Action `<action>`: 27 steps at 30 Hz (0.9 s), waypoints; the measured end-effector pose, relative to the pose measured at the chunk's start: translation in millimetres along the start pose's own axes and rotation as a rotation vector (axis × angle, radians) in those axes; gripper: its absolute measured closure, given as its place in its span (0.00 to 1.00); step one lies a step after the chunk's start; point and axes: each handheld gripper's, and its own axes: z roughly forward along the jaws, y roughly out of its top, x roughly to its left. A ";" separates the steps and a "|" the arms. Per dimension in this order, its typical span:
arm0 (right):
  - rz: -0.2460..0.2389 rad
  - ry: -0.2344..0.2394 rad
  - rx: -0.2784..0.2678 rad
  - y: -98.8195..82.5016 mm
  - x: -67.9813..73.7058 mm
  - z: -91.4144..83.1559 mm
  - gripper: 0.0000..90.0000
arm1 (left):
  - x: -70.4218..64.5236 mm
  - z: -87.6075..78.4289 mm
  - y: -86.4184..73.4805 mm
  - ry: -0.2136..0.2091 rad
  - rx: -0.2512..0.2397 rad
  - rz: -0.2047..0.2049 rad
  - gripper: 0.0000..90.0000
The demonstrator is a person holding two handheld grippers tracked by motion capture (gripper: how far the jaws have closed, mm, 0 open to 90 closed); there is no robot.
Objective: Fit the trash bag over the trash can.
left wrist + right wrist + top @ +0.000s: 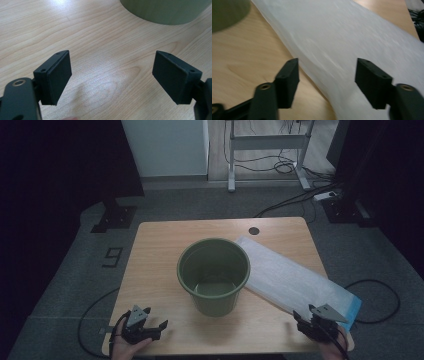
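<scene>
bucket (214,275) stands mid-table, the white bag (295,280) flat just right of it, my right gripper (314,321) gaping empty over the bag's near end, my left gripper (145,326) wide and empty left of the bucket; pinching only the top film could let the bag slip.

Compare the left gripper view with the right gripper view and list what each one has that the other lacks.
Left gripper view alone: the left gripper, fingers wide open over bare wood. Right gripper view alone: the right gripper, open, and the white plastic bag lying flat beneath it. Shared: the wooden table and part of the green bucket.
</scene>
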 end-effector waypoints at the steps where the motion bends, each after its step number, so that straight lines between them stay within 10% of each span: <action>1: -0.002 0.002 0.003 6.2 6.6 3.5 0.31 | -0.1 -0.2 0.1 0.000 0.000 0.001 0.17; 11: -0.016 0.140 0.005 55.0 56.5 72.7 0.28 | 1.2 -4.3 1.3 -0.035 -0.039 -0.024 0.17; 27: -0.037 0.116 0.116 67.0 72.2 142.8 0.31 | 3.5 -3.3 0.4 -0.034 -0.038 -0.029 0.18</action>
